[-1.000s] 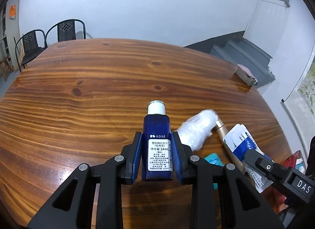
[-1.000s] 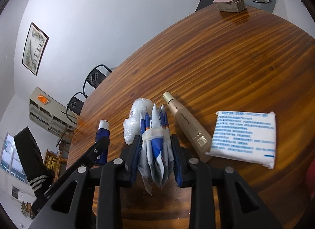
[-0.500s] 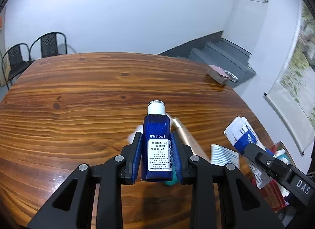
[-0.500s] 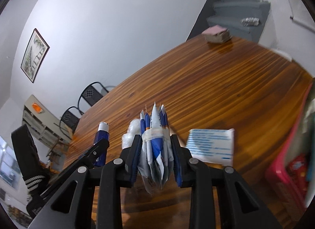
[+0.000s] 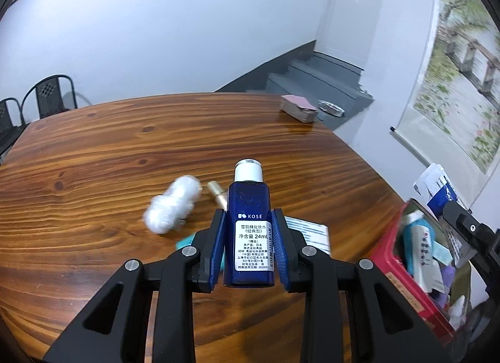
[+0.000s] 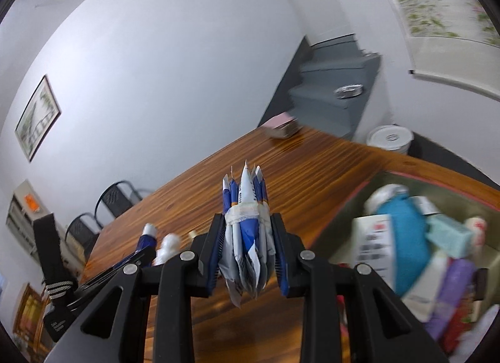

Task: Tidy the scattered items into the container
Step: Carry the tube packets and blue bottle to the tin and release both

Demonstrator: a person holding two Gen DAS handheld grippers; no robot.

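Across the wooden table, both tools have swung toward the red-walled container, seemingly blurred: left tool clamps the blue white-capped bottle, right tool the taped blue-and-white sachet bundle.

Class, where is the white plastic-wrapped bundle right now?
In the left wrist view, the white bundle lies on the wooden table, left of the blue bottle, beside the beige tube.

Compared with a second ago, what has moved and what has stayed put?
Both tongs swung toward the red bin, which has come into view. The left tongs still grip the blue bottle; the right tongs still grip the sachet bundle. The white wad, gold tube and white packet remain on the table.
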